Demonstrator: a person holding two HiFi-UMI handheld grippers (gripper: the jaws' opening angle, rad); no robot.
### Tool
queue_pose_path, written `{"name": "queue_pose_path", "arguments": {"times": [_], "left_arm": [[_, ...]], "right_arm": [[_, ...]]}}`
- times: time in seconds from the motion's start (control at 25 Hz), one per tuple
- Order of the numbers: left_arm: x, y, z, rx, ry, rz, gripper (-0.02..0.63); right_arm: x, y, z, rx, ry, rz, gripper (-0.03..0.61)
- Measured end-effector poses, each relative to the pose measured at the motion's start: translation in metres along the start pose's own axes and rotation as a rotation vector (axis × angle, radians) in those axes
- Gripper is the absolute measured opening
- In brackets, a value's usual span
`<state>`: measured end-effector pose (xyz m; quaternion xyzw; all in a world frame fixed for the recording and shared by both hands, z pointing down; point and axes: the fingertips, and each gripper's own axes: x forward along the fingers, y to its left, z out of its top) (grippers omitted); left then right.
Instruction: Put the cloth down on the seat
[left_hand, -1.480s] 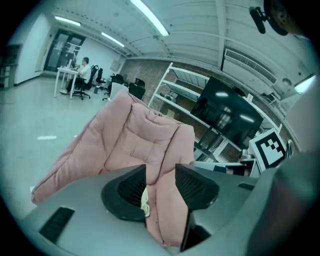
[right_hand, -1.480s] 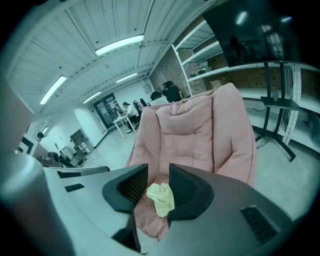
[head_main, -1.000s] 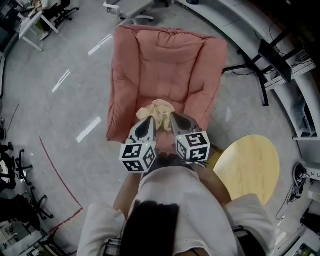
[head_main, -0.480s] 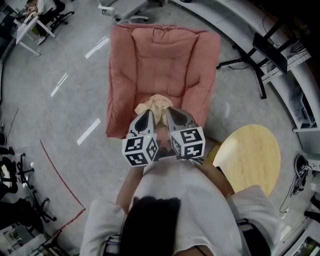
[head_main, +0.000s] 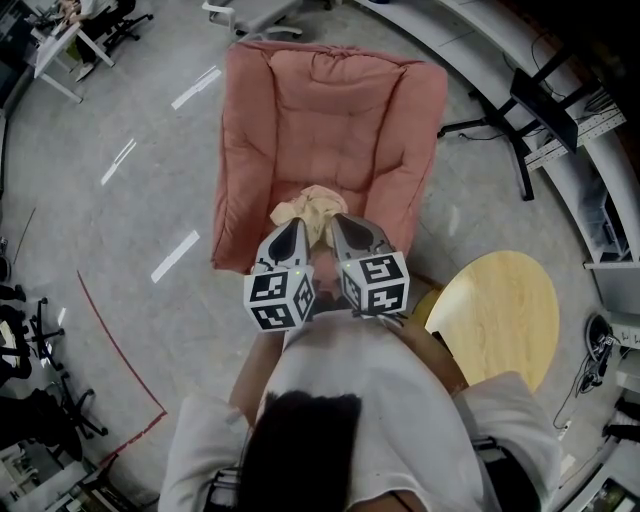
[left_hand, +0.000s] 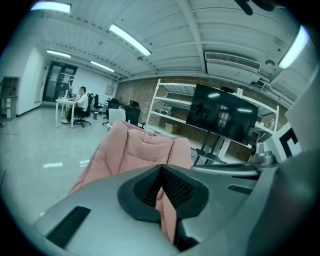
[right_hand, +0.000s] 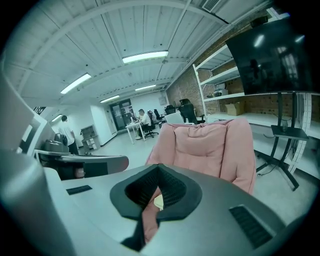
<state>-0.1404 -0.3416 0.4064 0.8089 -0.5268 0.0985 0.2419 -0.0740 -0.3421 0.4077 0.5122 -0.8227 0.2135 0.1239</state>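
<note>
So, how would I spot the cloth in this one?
Find the big pink armchair. At its seat's front edge, at the tips of the left hand-held gripper and right hand-held gripper, is the cloth: a small, crumpled, pale cream bundle, the only non-pink thing there.

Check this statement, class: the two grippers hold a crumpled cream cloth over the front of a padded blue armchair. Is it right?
Not quite. The padded armchair is pink, not blue, as the head view shows. The rest stands: the left gripper and right gripper hold the crumpled cream cloth over its front.
</note>
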Motion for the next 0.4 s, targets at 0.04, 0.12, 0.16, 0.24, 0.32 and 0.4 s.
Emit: {"name": "queue_pose_path", "arguments": {"times": [0.04, 0.12, 0.16, 0.24, 0.32, 0.4], "left_arm": [[0.001, 0.000, -0.001, -0.004, 0.002, 0.001, 0.026], [0.002, 0.001, -0.002, -0.010, 0.004, 0.000, 0.026], [0.003, 0.001, -0.001, -0.011, 0.003, -0.001, 0.026], [0.007, 0.000, 0.002, -0.009, -0.002, -0.003, 0.026], [0.012, -0.002, 0.003, -0.005, -0.006, -0.004, 0.026], [0.017, -0.005, 0.003, -0.003, -0.008, -0.006, 0.026]], "right_arm": [[0.001, 0.000, -0.001, 0.002, 0.001, 0.002, 0.026], [0.002, 0.000, -0.002, 0.021, 0.005, 0.009, 0.026], [0.003, 0.000, -0.001, 0.034, 0.007, 0.012, 0.026], [0.005, -0.003, 0.000, 0.045, 0.009, 0.015, 0.026], [0.007, -0.007, 0.000, 0.035, 0.010, 0.014, 0.026], [0.009, -0.011, -0.001, 0.022, 0.012, 0.013, 0.026]]}}
